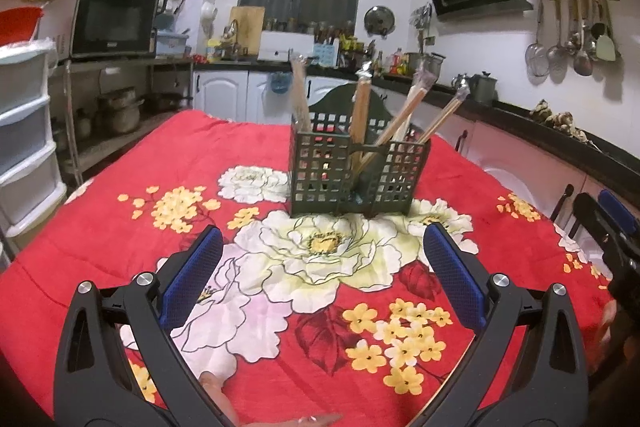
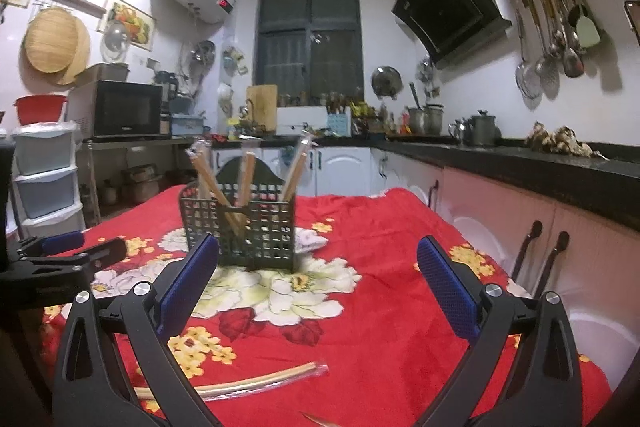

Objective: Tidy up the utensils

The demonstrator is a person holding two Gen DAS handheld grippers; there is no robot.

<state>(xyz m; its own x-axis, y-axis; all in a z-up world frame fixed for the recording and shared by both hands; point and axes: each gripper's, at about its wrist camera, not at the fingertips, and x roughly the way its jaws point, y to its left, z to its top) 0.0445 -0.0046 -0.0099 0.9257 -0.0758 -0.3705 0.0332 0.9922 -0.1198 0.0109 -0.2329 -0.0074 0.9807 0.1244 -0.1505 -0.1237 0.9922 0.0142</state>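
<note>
- A plastic-wrapped pair of wooden chopsticks (image 2: pixel 256 385) lies crosswise on the red floral cloth (image 2: pixel 380 339), just below the empty, spread right gripper (image 2: pixel 318 283).
- The left gripper (image 1: pixel 322 273) hangs open farther off; the dark green lattice holder (image 1: pixel 352 173) stands beyond.

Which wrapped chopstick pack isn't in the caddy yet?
The wrapped chopstick pack lying flat on the red cloth just below the right gripper; the others stand upright in the green caddy.

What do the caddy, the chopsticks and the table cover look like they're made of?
Caddy: dark green moulded plastic by the look, matte, with a regular square grid of holes. Chopsticks: pale wood or bamboo, seemingly in clear glossy plastic sleeves crinkled at the tops; one wrapped pair lies on the cover. Cover: soft cloth, red floral print, creased.
</note>
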